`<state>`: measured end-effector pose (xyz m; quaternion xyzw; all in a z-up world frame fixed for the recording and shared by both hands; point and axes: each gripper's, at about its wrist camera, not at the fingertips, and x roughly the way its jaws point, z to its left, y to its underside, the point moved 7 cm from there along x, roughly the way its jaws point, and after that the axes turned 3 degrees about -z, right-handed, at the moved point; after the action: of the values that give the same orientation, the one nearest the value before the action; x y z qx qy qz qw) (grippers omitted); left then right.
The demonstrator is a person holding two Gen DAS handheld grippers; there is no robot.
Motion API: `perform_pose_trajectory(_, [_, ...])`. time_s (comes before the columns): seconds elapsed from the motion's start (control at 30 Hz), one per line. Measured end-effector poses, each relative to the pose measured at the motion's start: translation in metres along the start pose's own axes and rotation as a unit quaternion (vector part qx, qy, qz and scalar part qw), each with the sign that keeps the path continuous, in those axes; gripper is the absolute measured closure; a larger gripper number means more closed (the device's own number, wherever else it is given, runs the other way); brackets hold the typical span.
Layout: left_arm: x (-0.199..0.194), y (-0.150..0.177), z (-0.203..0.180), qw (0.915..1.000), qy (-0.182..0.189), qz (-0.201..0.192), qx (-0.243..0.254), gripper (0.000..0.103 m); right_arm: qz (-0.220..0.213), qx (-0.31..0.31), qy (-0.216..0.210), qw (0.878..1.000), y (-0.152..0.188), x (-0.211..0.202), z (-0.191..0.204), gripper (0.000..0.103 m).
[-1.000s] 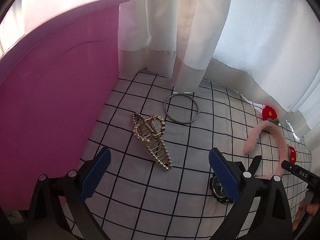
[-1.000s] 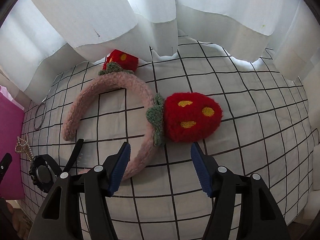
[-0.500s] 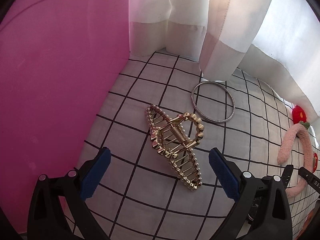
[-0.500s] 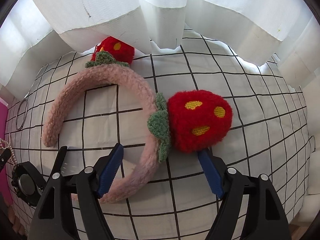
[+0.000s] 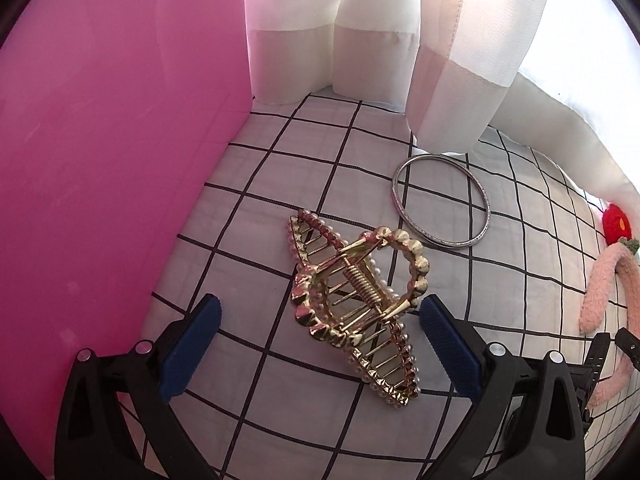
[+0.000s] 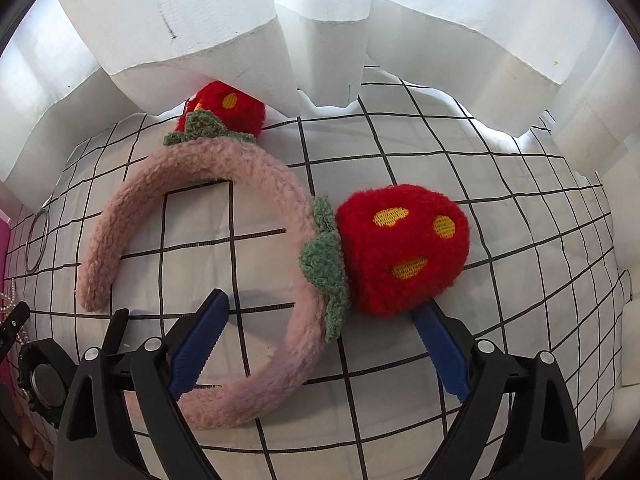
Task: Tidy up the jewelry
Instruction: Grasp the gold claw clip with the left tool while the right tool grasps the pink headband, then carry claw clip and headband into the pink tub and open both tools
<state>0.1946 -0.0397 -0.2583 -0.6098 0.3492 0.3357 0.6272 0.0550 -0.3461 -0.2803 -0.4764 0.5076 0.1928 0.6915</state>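
Jewelry pieces lie loose on the grid-pattern sheet (image 5: 280, 160), nothing stowed yet; the surface looks like a bed, not certain. Gold claw clip (image 5: 354, 300) sits between the left gripper (image 5: 318, 346) fingers, spread wide with no contact on either pad, though the right pad is just beside the clip's rim. Silver bangle (image 5: 440, 200) lies flat beyond the clip, near the curtain (image 5: 360, 20); pink bin wall (image 5: 100, 160) stands to the left. Right gripper (image 6: 320, 350) is likewise released, straddling the pink strawberry headband (image 6: 288, 232): band runs between the fingers, and the red strawberry (image 6: 402, 252) overlaps the right finger tip. Black watch (image 6: 42, 382) sits at the far left of that view. Step in hand, as I read it: pre-grasp on both items. Next move likely calls for closing across the clip's spring hinge and the band's padded arc. Both grippers are pitched down, low over the sheet.
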Motion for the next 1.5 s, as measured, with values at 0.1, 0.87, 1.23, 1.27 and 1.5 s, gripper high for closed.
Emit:
perform_pose_trajectory(0.1, [-0.002, 0.002, -0.001, 1.0000, 0.002, -0.002, 0.002, 0.008, 0.001, -0.004, -0.005, 1.000, 0.009, -0.004, 0.002, 0.016])
perform_pose_trajectory(0.87, [-0.046, 0.009, -0.023, 0.9982, 0.054, -0.013, 0.024, 0.072, -0.045, -0.024, -0.050, 0.997, 0.033, -0.049, 0.014, 0.094])
perform_pose_trajectory(1.23, [-0.096, 0.004, -0.023, 0.9959, 0.071, -0.044, 0.035, 0.072, -0.095, -0.016, -0.064, 0.993, 0.030, -0.097, -0.003, 0.094])
perform_pose_trajectory(1.27, [-0.099, 0.003, -0.023, 0.9956, 0.073, -0.046, 0.037, 0.072, -0.100, -0.015, -0.065, 0.993, 0.024, -0.098, -0.007, 0.094])
perform_pose_trajectory(1.5, [-0.118, -0.006, -0.028, 0.9933, 0.084, -0.063, 0.047, 0.072, -0.138, -0.010, -0.069, 0.988, 0.019, -0.129, -0.010, 0.094])
